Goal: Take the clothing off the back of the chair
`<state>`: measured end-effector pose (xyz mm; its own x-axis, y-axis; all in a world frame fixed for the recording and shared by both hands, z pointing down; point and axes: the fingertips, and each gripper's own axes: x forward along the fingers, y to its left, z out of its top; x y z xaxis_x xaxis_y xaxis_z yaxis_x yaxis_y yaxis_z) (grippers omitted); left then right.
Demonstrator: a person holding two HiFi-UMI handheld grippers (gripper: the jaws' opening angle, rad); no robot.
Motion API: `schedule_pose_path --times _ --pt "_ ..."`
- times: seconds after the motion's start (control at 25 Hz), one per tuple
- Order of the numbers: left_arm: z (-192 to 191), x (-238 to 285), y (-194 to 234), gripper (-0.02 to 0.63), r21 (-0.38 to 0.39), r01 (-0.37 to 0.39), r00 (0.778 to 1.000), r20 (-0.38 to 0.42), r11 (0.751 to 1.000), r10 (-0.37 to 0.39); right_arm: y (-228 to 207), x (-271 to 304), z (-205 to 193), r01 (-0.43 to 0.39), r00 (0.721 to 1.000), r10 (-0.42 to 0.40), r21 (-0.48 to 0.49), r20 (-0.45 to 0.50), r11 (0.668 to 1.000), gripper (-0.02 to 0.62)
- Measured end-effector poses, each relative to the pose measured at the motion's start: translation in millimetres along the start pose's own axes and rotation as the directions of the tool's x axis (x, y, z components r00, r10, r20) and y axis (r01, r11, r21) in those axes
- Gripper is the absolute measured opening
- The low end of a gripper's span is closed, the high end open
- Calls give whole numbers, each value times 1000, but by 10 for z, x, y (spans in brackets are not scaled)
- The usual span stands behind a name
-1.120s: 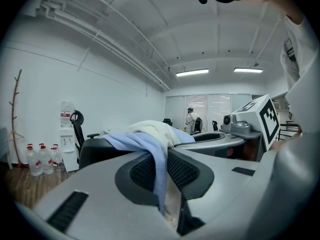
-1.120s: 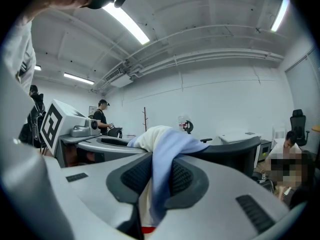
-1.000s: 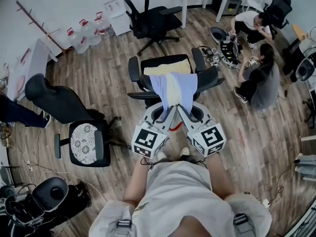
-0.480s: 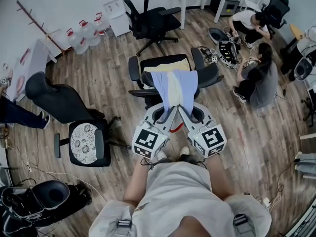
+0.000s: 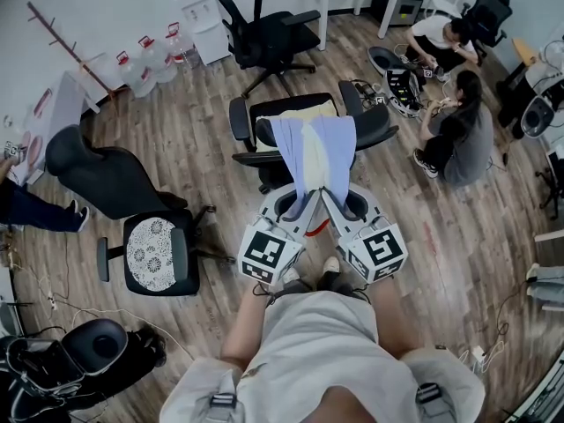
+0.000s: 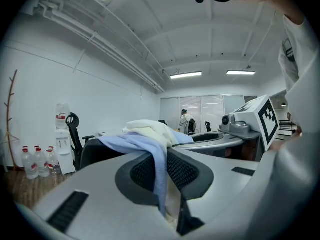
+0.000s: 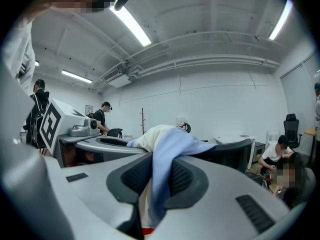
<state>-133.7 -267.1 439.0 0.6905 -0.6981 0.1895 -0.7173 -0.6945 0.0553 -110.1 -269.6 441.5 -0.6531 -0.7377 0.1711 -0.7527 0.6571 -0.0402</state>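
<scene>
Clothing (image 5: 310, 152) draped over the back of the chair (image 5: 377, 132), its lower end stretched off the back edge toward the person. Left gripper (image 5: 297, 203) closed narrow on the left part of that hanging end, right gripper (image 5: 335, 201) closed narrow on the right part, both side by side and almost touching, just before the person's feet.

Open floor (image 5: 458, 254) on the right of the grippers, up to two people (image 5: 458, 144) sitting low, near the chair's right armrest. On the left, only a strip of bare floor between the left gripper and a second chair (image 5: 152, 256). Behind the task chair, a third chair (image 5: 269, 35) well apart, and bottles (image 5: 145, 64) along the wall.

Cloth thin and soft, light blue at the sides and cream in the middle, falling in long folds and gathered narrow where pinched. Chair back black, curved, with rounded corners. Jaw pads black with a fine mesh pattern, set in smooth grey shells; marker cubes white and black, sharp-edged. Floor of grey-brown wood planks. Second chair's seat with a pale round lace-like pattern.
</scene>
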Motion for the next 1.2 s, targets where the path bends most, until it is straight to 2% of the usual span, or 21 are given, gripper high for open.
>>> schedule_pose_path --times 0.64,1.2 --pt "23 -198 -183 58 1 43 999 13 999 -43 180 -199 49 37 999 -37 -26 3 999 78" --pt "47 -240 -553 58 16 -40 999 19 999 39 197 -561 42 -51 998 52 -33 31 998 77"
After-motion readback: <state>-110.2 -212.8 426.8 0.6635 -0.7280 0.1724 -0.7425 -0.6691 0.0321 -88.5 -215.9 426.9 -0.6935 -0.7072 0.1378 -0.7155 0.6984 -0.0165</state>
